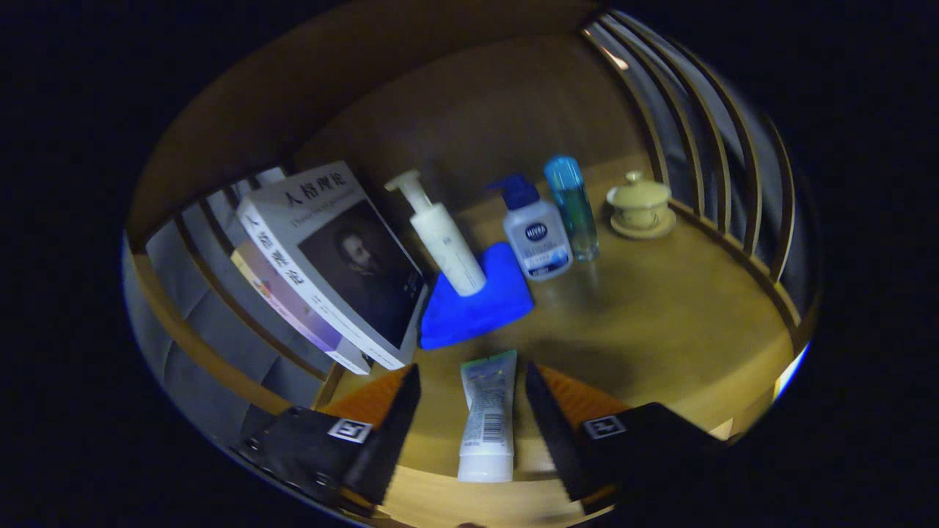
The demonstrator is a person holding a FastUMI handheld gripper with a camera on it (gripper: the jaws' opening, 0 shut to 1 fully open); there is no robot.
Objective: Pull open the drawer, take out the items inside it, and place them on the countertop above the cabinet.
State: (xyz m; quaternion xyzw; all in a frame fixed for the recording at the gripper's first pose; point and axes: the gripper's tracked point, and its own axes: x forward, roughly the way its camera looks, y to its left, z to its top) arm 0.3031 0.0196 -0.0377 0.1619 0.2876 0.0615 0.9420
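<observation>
A green-and-white tube (487, 418) lies on the wooden countertop (660, 330), lengthwise between my fingers, its white cap toward me at the counter's front edge. My gripper (472, 369) is open, with a small gap showing on each side of the tube, so neither finger presses on it. Just beyond the fingers a blue cloth (477, 301) is spread on the counter, and a white pump bottle (444, 235) stands on it.
Two books (330, 264) lean at the left against the slatted rail. Behind the cloth stand a white bottle with a blue pump (538, 235) and a blue-capped clear bottle (573, 209). A lidded cup on a saucer (640, 205) sits near the right rail (704, 147).
</observation>
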